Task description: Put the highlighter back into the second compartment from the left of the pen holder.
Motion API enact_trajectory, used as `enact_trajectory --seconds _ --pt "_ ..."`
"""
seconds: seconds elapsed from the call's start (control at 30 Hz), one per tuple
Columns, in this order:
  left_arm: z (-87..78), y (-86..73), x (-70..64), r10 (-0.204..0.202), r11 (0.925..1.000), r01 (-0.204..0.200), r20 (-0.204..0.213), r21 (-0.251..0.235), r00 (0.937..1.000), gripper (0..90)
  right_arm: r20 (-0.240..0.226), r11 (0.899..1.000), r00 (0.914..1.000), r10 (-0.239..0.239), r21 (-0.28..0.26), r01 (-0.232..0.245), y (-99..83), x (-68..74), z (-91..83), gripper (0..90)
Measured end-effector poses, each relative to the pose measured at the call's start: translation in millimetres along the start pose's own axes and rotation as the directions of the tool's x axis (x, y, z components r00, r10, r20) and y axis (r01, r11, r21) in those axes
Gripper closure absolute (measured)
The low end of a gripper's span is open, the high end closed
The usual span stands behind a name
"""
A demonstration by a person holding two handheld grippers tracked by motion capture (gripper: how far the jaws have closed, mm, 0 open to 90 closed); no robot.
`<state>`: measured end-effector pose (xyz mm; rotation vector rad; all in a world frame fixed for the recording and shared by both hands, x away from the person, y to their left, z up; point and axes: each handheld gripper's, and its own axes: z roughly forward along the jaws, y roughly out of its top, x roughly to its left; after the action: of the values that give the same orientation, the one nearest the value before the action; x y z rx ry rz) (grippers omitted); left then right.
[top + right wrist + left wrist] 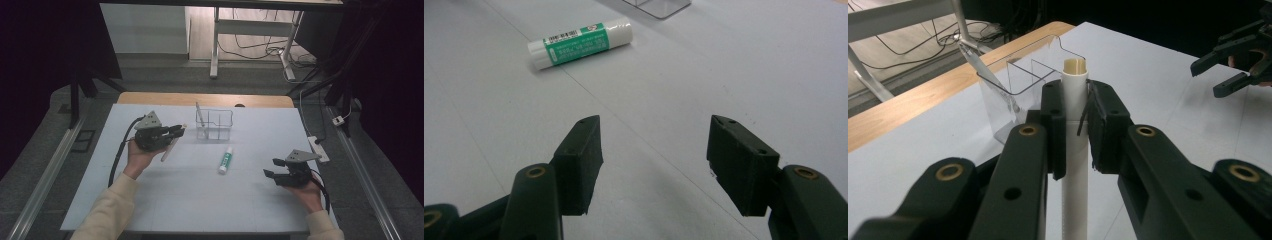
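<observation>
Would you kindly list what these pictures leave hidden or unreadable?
- White tube in the left gripper: its lower end runs off the bottom edge of the left gripper view, and the fingers cover its sides.
- Glue stick label: print too small in the right gripper view.
- Clear organizer: cut off by the top edge there.

**Materials and finishes on the table**

The left gripper (1075, 145) is made of matt black plastic, with brass-coloured rivets set into its arms; a smooth, off-white plastic tube (1075, 100) with a tan tip is clamped between its jaws. The organiser (1020, 92) is moulded from clear, glossy plastic. The glue stick (580, 41) is covered by a satin white-and-green printed label. The table (200, 190) is finished in a smooth, matt pale surface, with a wood edge at its far side. The right gripper (651, 160) shows the same matt black plastic.
</observation>
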<state>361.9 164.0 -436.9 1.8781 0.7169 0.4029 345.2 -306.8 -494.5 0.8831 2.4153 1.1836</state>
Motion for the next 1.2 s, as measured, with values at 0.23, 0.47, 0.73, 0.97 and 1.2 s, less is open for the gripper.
enact_trajectory --seconds 0.23,0.47,0.73,0.97,1.2 --pt "3.2 0.3 -0.5 -0.011 0.9998 0.012 0.008 -0.015 0.9999 78.1 0.001 1.000 1.0000 0.007 -0.007 -0.007 -0.5 -1.1 -0.3 38.5" --pt "10.8 5.6 0.3 -0.027 0.9990 0.028 0.032 -0.035 0.9991 78.1 -0.004 1.000 0.9999 0.012 -0.014 -0.013 -0.5 -1.1 -0.3 38.6" --pt "23.6 19.1 5.2 -0.045 0.9975 0.047 0.035 -0.053 0.9983 78.1 -0.007 1.000 0.9999 0.015 -0.015 -0.015 0.8 -2.1 -0.5 38.7" --pt "33.7 30.1 8.7 -0.070 0.9945 0.074 0.056 -0.074 0.9960 78.1 -0.008 1.000 0.9998 0.018 -0.017 -0.018 -0.8 -3.1 0.5 38.6" --pt "43.3 39.7 12.2 -0.078 0.9942 0.081 0.053 -0.070 0.9956 78.1 -0.009 1.000 0.9998 0.017 -0.006 -0.017 -1.1 -3.0 1.1 38.5"
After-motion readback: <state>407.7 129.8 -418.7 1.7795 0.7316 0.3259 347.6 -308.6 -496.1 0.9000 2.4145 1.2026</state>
